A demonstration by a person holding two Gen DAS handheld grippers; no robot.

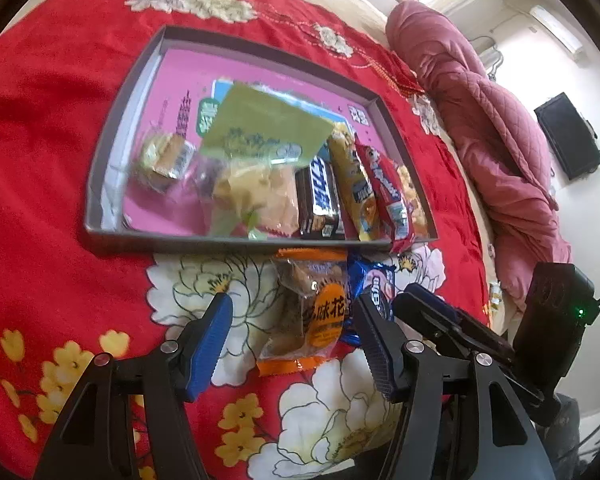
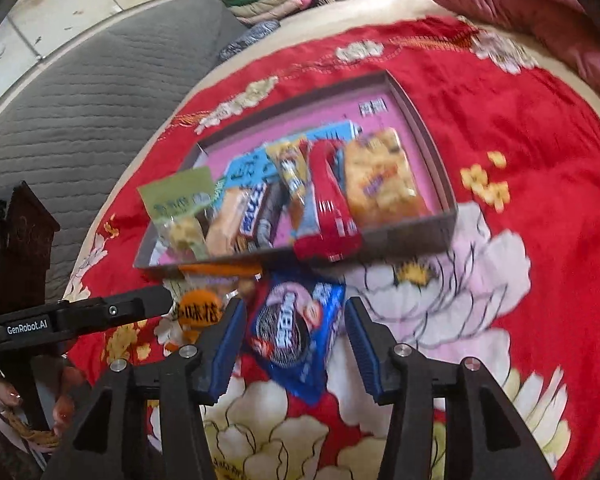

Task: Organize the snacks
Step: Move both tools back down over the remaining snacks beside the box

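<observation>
Two packets outside: an orange-labelled pastry packet (image 1: pixel 306 312) and a blue cookie packet (image 2: pixel 298 332) lay on the red floral bedspread (image 1: pixel 40 160), just beside the near wall of the shallow box (image 1: pixel 228 238); they looked like the last snacks left to put away.
Box contents: most snacks sat against the near wall and toward the near right corner, packed side by side, probably to save floor room: a green-topped bag (image 1: pixel 256 136), a dark chocolate bar (image 1: pixel 318 196), a yellow stick packet (image 1: pixel 352 184), a red packet (image 1: pixel 386 196) and a bag of puffed pieces (image 2: pixel 380 180).
Red packet: its end hung over the near wall, so it seemed dropped in rather than settled.
Free space: the far half and left side of the pink box floor were bare apart from a small wrapped cake (image 1: pixel 166 156) near the left wall.
Left gripper (image 1: pixel 296 344): spread wide, pinching nothing, with the pastry packet lying between its fingers; it looked lined up to close across the packet's width.
Right gripper (image 2: pixel 296 344): also spread, holding nothing, straddling the cookie packet, which lay at a slant to the box wall.
Why paired: each tool faced its own packet, likely so both could be lifted over the near wall.
Risk: the crinkly wrappers could slip, and the two tools stood close together.
Blur: the right wrist view was smeared, so contact with the packets could not be told.
</observation>
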